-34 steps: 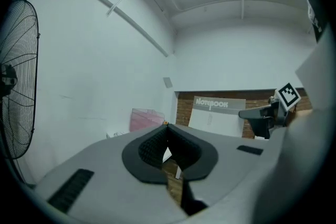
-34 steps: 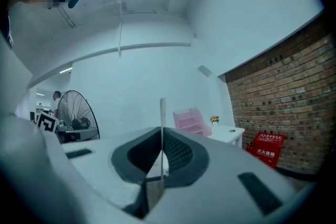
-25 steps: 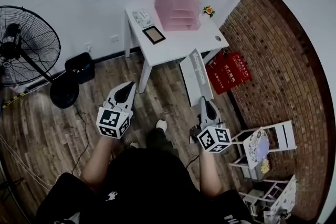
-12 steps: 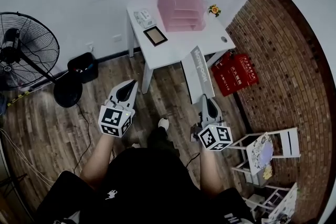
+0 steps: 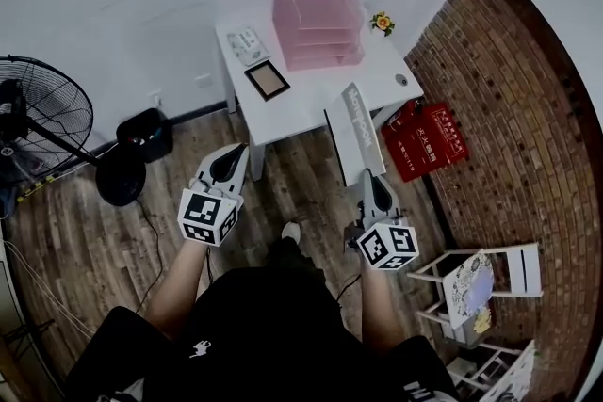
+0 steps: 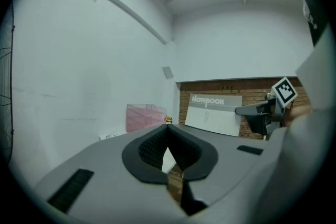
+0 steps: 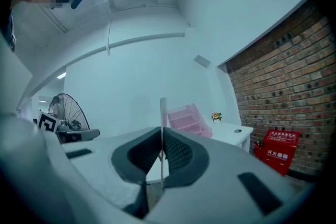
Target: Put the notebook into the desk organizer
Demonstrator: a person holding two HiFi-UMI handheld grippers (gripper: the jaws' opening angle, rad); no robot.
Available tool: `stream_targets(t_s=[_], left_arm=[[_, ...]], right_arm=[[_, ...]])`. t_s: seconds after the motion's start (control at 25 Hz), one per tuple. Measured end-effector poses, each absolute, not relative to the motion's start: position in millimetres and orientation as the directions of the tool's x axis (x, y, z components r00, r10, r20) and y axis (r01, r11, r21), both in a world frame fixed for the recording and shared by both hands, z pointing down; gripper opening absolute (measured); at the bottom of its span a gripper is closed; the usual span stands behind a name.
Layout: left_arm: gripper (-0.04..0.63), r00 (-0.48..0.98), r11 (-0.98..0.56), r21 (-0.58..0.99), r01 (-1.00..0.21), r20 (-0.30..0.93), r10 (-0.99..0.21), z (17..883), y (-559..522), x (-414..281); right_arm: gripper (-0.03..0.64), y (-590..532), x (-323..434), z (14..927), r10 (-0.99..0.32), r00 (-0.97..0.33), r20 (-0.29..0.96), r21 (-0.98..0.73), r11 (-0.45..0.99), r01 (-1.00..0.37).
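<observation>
A grey notebook stands on edge, pinched at its lower end by my right gripper, which is shut on it. In the right gripper view the notebook shows edge-on between the pads. The pink see-through desk organizer stands at the back of a small white table, well ahead of both grippers. My left gripper hovers over the wood floor, left of the notebook, shut with nothing in it; its tips touch. From the left gripper view the notebook and organizer are both visible.
On the table lie a dark framed tablet, a white packet and a small flower. A red box leans by the brick wall. A standing fan and black bin are at left; white chairs at right.
The table and organizer have shifted slightly left in the head view and the fan has slid toward the left edge. Both grippers keep their pose; the notebook stays held.
</observation>
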State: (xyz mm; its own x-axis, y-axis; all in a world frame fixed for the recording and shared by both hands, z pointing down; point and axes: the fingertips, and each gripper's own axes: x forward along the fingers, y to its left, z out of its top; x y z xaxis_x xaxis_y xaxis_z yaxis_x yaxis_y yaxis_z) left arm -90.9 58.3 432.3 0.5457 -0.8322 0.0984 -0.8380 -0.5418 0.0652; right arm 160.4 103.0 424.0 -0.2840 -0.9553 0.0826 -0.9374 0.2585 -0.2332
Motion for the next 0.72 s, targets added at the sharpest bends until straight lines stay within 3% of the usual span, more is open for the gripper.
stream_targets(t_s=[0.72], left_arm=[[0.002, 0.511, -0.515, 0.018, -0.857, 0.156, -0.845, 433, -61, 2]], right_arm=[[0.009, -30, 241, 438, -0.928, -0.361, 0.092, -0.293, 0.321, -0.901]])
